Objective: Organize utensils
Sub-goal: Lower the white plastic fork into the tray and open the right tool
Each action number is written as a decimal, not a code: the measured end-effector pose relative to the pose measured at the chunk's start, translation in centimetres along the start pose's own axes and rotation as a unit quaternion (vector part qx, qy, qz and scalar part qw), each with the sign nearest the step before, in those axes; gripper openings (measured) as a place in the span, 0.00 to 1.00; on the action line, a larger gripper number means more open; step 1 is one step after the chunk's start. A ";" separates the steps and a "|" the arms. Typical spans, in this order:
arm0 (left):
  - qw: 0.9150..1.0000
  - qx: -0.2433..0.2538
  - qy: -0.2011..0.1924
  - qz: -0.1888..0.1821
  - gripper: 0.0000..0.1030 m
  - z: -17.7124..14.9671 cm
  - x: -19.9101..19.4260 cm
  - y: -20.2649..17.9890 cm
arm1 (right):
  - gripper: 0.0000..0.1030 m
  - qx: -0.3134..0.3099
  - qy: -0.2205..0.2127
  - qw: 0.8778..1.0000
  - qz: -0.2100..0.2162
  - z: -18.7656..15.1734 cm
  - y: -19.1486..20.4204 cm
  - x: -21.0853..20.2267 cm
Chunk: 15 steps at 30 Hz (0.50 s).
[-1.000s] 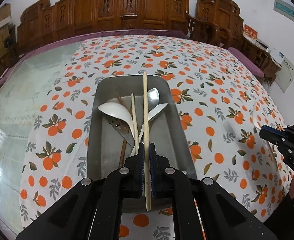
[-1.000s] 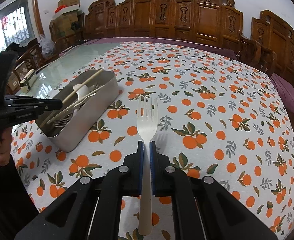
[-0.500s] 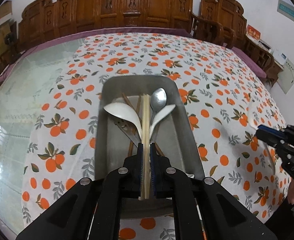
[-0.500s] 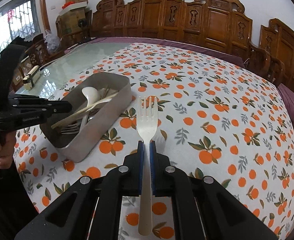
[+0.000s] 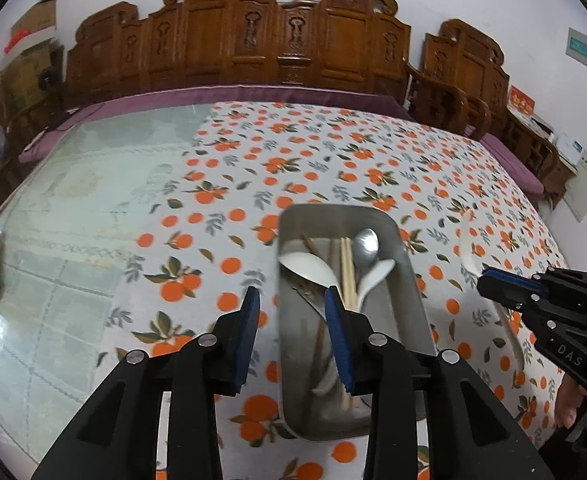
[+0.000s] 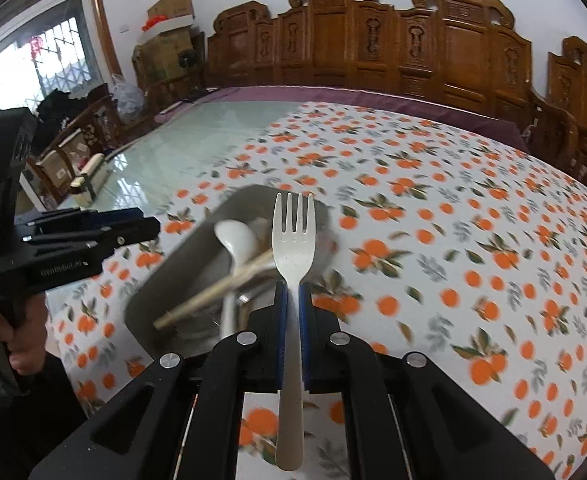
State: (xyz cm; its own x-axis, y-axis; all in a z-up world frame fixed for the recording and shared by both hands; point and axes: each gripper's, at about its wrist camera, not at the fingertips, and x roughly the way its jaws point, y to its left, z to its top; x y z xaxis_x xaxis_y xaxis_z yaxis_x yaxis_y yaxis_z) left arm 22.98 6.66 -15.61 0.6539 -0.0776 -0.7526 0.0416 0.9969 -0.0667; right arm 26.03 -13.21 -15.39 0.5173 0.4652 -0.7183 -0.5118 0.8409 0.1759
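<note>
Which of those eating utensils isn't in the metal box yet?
The cream fork. It is clamped between the right gripper fingers, above the metal tray, while the spoons and chopsticks already lie inside it.

Left gripper (image 5: 291,300) finger blocking near ends of chopsticks (image 5: 347,268) in metal tray (image 5: 413,300). Tray contents smearing into blur in right wrist view. Fork (image 6: 293,236) handle middle hiding between right gripper (image 6: 292,292) pads. Frame edge cropping hand (image 6: 21,344).
</note>
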 end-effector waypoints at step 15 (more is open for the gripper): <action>0.999 -0.019 -0.033 0.027 0.72 0.7 -1.7 3.3 | 0.07 0.009 0.010 1.000 0.027 3.1 4.0 5.1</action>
State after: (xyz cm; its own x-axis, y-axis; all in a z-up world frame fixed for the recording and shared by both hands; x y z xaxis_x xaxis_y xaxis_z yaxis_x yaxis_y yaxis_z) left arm 22.50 10.11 -14.12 0.7028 -0.0220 -0.7110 -0.0224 0.9983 -0.0531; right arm 28.71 -6.59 -16.27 0.4754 0.5053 -0.7202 -0.5267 0.8191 0.2271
